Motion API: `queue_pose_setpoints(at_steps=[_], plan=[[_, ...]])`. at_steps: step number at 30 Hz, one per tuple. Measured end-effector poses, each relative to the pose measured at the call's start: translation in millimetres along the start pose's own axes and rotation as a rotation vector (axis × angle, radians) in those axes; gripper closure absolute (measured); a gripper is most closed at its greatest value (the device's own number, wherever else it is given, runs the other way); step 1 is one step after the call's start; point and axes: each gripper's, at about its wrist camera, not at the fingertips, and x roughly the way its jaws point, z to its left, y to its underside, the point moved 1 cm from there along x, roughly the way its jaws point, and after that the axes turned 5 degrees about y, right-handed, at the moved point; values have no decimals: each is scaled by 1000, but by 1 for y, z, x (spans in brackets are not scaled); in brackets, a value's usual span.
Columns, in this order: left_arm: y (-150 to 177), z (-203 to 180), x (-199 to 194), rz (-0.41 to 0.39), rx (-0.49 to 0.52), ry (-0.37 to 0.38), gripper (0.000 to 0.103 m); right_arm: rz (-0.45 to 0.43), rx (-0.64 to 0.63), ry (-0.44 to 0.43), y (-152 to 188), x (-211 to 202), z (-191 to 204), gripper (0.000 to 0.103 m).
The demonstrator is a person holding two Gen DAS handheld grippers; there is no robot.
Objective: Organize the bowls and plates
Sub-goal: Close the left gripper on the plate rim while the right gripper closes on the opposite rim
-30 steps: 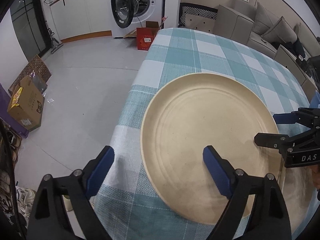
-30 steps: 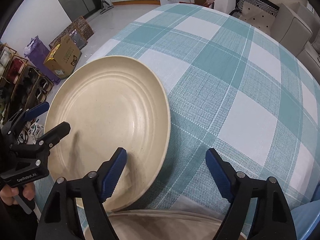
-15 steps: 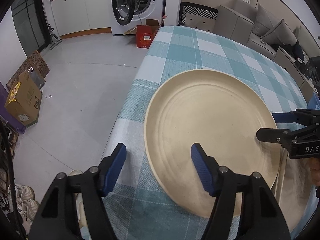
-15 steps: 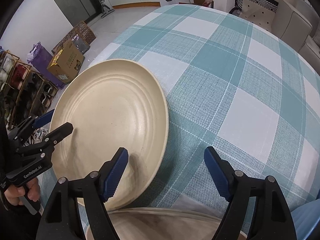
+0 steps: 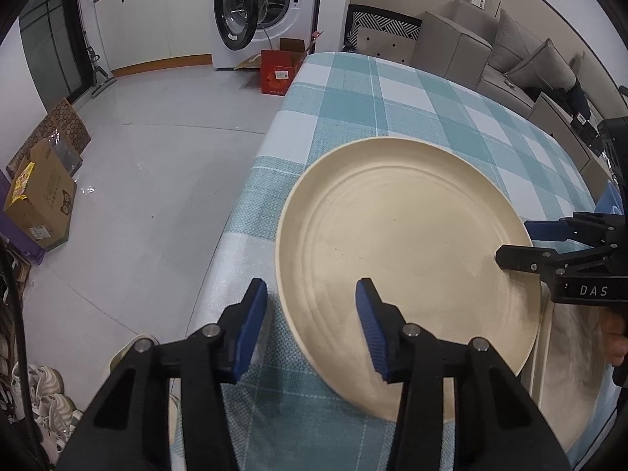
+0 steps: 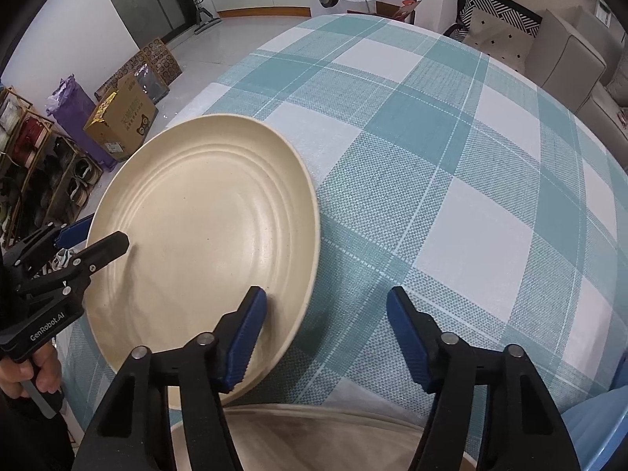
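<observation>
1. The left gripper (image 5: 312,324) straddles the near-left rim of the round cream plate with ringed grooves (image 5: 404,243); its jaws have just been closing, one blue pad outside the rim and one over the plate's face, not yet pressing.
2. The right gripper (image 6: 325,337) straddles the opposite rim, jaws likewise just narrowed, with a gap left.
3. The plate sits at the corner of the teal-and-white checked tablecloth (image 6: 451,157), between both grippers, each equally near.
4. Against the earlier frames, the plate lies unmoved; only the jaw gaps shrank.
</observation>
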Motion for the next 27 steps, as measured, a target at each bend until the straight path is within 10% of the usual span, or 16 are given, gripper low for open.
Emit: queue_pose_setpoints(at_steps=[19, 27], plan=[[2, 1, -4, 4, 9, -4, 81, -30, -33, -39, 0, -6, 11, 88], [2, 2, -7, 1, 13, -7, 89, -39, -35, -7, -2, -7, 10, 89]])
